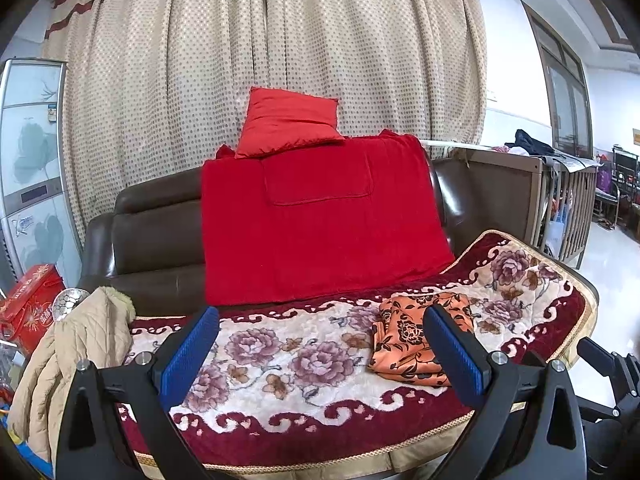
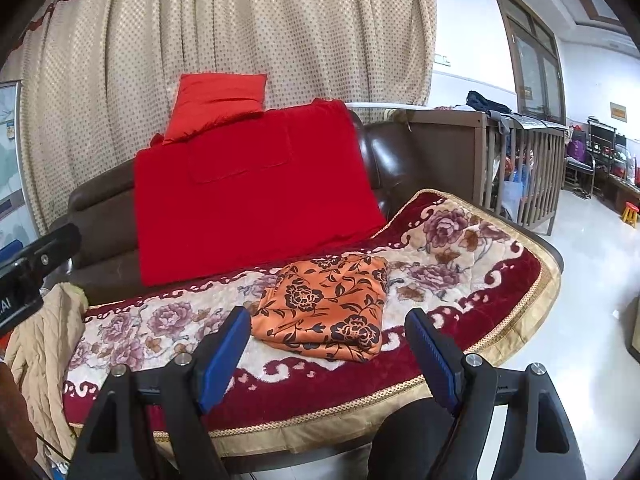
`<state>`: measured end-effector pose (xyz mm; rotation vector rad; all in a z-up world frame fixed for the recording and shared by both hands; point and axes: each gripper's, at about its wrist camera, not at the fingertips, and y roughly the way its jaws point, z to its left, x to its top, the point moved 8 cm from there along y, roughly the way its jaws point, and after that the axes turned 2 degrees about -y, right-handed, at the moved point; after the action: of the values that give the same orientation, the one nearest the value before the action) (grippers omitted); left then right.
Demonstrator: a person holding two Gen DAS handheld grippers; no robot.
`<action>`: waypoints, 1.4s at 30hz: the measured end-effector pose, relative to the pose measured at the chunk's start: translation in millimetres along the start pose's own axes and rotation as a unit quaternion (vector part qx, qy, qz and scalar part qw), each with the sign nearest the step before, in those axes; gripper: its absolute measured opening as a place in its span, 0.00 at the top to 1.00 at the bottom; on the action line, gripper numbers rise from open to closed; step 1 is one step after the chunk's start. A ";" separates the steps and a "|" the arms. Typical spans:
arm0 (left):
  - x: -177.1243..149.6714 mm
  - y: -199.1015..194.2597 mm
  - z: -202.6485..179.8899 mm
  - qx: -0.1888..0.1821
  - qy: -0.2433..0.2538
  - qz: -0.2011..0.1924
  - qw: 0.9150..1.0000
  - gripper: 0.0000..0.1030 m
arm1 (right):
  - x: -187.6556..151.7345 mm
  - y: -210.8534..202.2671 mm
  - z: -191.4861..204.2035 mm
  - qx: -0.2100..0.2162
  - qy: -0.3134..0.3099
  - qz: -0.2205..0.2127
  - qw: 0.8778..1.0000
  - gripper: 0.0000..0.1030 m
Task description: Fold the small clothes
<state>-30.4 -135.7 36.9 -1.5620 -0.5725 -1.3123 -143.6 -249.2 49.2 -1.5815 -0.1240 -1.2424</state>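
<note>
Left gripper (image 1: 320, 332) agape and empty above the flowered blanket (image 1: 280, 344), with the beige quilted jacket (image 1: 76, 356) off beyond its left finger and the orange floral garment (image 1: 416, 340) lying partly behind its right finger. Right gripper (image 2: 326, 330) likewise wide and empty, hovering short of that same garment (image 2: 328, 308), which sits as a compact folded bundle squarely ahead between the two fingers. Apparently between pieces, this one looking done; next, probably fetching another garment, perhaps from the left.
</note>
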 end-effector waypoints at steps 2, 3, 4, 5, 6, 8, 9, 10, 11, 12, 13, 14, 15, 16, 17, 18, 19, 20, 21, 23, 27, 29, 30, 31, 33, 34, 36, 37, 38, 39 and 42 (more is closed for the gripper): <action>0.0 -0.1 0.7 0.001 0.000 0.000 1.000 0.01 | -0.8 0.6 0.6 -0.001 -0.001 0.001 1.000 0.20; 0.1 -0.1 1.3 0.002 0.000 -0.001 1.000 0.01 | -1.2 1.2 0.9 -0.001 -0.002 0.002 1.000 0.20; -0.1 -0.1 1.5 0.002 0.001 -0.001 1.000 0.01 | -1.7 1.6 1.2 -0.002 -0.003 0.003 1.000 0.20; -0.6 -0.2 1.4 0.002 0.001 -0.001 1.000 0.02 | -2.4 2.3 1.3 -0.002 -0.003 0.004 1.000 0.20; -1.3 -0.3 1.5 0.001 0.001 0.000 1.000 0.02 | -3.0 2.7 1.1 -0.003 -0.003 0.005 1.000 0.20; -2.7 0.5 1.0 -0.001 0.003 0.001 1.000 0.01 | -4.0 3.5 0.4 -0.005 -0.002 0.006 1.000 0.20; -3.3 0.9 0.5 -0.001 0.003 0.001 1.000 0.01 | -4.3 4.2 0.1 -0.005 -0.001 0.007 1.000 0.20; -4.4 1.4 -0.1 -0.002 0.003 0.003 1.000 0.01 | -4.7 4.7 -0.1 -0.006 -0.001 0.008 1.000 0.20; -5.2 1.8 -0.6 -0.002 0.004 0.004 1.000 0.01 | -5.2 5.2 -0.3 -0.007 -0.001 0.009 1.000 0.20; -6.0 2.5 -1.3 -0.003 0.005 0.005 1.000 0.01 | -5.8 5.5 -0.4 -0.008 -0.001 0.010 1.000 0.20; -6.9 3.3 -2.0 -0.003 0.006 0.006 1.000 0.01 | -6.3 6.3 -0.5 -0.009 -0.002 0.010 1.000 0.20; -8.0 4.3 -2.4 -0.003 0.007 0.008 1.000 0.01 | -6.9 6.7 -0.4 -0.009 -0.001 0.011 1.000 0.20; -8.7 4.7 -3.0 -0.003 0.008 0.009 1.000 0.01 | -7.8 7.2 -0.3 -0.010 -0.001 0.012 1.000 0.20; -9.8 5.5 -3.3 -0.003 0.009 0.010 1.000 0.01 | -8.5 8.1 -0.7 -0.011 -0.002 0.013 1.000 0.20; -10.9 6.4 -3.6 -0.003 0.009 0.012 1.000 0.01 | -9.1 8.7 -1.0 -0.012 -0.001 0.014 1.000 0.20; -11.7 7.1 -3.6 -0.002 0.010 0.013 1.000 0.01 | -9.7 9.6 -1.4 -0.013 -0.001 0.016 1.000 0.20; -12.6 7.9 -3.9 -0.002 0.010 0.014 1.000 0.02 | -10.4 10.5 -1.8 -0.013 0.000 0.018 1.000 0.20; -13.3 8.6 -4.1 -0.002 0.010 0.015 1.000 0.02 | -11.0 11.0 -2.0 -0.013 0.000 0.019 1.000 0.20; -13.5 8.7 -4.2 -0.002 0.011 0.016 1.000 0.01 | -11.2 11.0 -2.1 -0.013 0.001 0.019 1.000 0.20; -13.9 8.8 -4.5 -0.002 0.011 0.015 1.000 0.01 | -10.8 11.2 -2.0 -0.013 0.001 0.019 1.000 0.20; -14.4 9.4 -4.9 -0.003 0.011 0.015 1.000 0.01 | -10.2 9.3 -1.5 -0.014 0.000 0.015 1.000 0.20; -15.5 10.7 -5.4 -0.003 0.011 0.016 1.000 0.01 | -10.6 9.4 -1.4 -0.014 0.001 0.016 1.000 0.20; -15.9 11.2 -5.7 -0.004 0.011 0.017 1.000 0.02 | -10.8 9.4 -1.3 -0.014 0.001 0.017 1.000 0.20; -16.6 12.2 -6.1 -0.004 0.012 0.019 1.000 0.01 | -10.8 9.4 -1.0 -0.014 0.000 0.017 1.000 0.20; -17.7 13.2 -6.5 -0.004 0.013 0.021 1.000 0.02 | -10.7 9.0 -0.6 -0.014 0.000 0.017 1.000 0.20; -18.0 13.4 -6.9 -0.005 0.014 0.021 1.000 0.01 | -10.7 8.8 -0.4 -0.014 0.001 0.017 1.000 0.20; -17.9 13.4 -7.6 -0.005 0.014 0.021 1.000 0.01 | -10.6 8.9 -0.7 -0.014 0.001 0.017 1.000 0.20; -17.6 13.2 -7.7 -0.006 0.015 0.021 1.000 0.01 | -10.3 8.7 -0.8 -0.015 0.001 0.016 1.000 0.20; -17.3 12.9 -7.2 -0.006 0.015 0.020 1.000 0.01 | -10.5 8.2 -0.7 -0.016 0.001 0.016 1.000 0.20; -17.4 12.9 -7.6 -0.006 0.015 0.020 1.000 0.01 | -10.5 8.1 -0.9 -0.016 0.003 0.016 1.000 0.20; -17.6 12.8 -8.8 -0.006 0.016 0.021 1.000 0.02 | -10.1 8.3 -1.3 -0.017 0.004 0.015 1.000 0.20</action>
<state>-29.2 -144.8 15.3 -1.5520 -0.5093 -1.3090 -143.8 -248.8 36.1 -1.6019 -0.0737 -1.2324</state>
